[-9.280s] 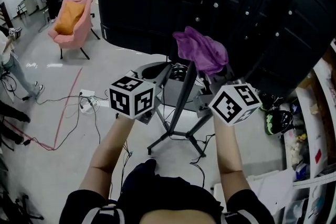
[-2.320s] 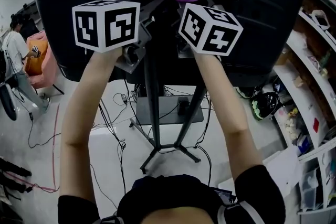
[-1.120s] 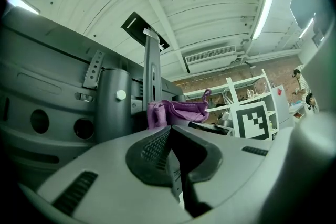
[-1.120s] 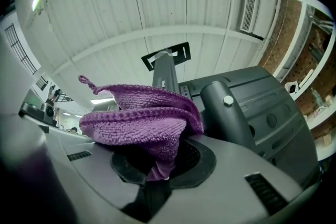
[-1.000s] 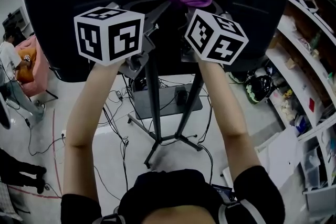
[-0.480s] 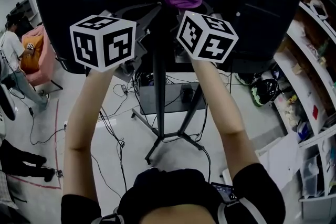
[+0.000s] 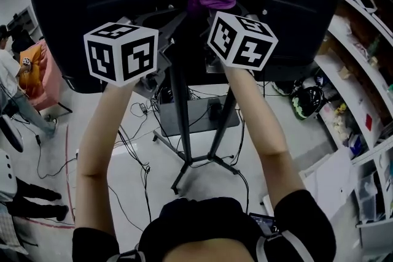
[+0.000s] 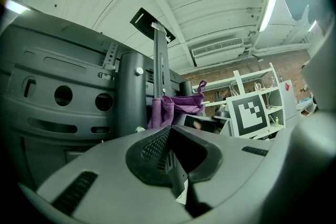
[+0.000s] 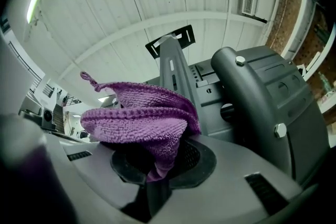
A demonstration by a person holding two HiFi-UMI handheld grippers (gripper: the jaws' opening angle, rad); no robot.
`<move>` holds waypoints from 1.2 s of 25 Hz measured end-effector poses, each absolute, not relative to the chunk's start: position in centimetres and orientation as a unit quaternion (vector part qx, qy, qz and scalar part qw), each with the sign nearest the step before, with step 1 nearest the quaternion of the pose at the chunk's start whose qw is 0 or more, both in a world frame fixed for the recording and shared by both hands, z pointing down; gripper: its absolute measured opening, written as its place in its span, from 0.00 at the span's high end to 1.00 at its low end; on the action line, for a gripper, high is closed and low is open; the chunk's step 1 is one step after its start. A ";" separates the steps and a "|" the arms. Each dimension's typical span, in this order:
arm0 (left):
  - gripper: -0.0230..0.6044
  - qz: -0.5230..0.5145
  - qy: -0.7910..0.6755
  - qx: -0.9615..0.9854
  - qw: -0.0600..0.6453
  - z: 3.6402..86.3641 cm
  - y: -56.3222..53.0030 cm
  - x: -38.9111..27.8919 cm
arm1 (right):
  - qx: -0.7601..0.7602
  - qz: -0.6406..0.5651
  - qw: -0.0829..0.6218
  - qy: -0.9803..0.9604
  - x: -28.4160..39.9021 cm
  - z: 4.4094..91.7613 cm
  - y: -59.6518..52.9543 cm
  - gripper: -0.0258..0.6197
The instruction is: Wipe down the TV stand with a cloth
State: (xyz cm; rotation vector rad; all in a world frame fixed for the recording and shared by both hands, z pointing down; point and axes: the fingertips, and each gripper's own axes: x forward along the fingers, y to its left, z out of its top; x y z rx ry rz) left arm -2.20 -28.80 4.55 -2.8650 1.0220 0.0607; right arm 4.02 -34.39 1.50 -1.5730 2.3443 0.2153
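Right gripper (image 9: 160, 168): jaws were clamped on a fold of the purple cloth (image 9: 137, 113), with the rest bunched above the pads. The cloth sat high up at the upright of the TV stand (image 7: 178, 101), by the bracket on the screen's dark back panel (image 7: 86, 3). Left gripper (image 8: 170, 155): jaws were closed together with nothing between them. It was raised just beside the right one, near the same upright and clear of the cloth

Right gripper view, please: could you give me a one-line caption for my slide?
Right gripper, jaws shut on a purple cloth, held up near the TV stand's upright post.
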 end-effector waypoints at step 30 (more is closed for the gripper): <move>0.95 0.025 0.288 -0.957 0.037 4.8 -28.3 6.0 | -0.552 0.087 0.150 0.816 10.8 1.2 -31.1 0.86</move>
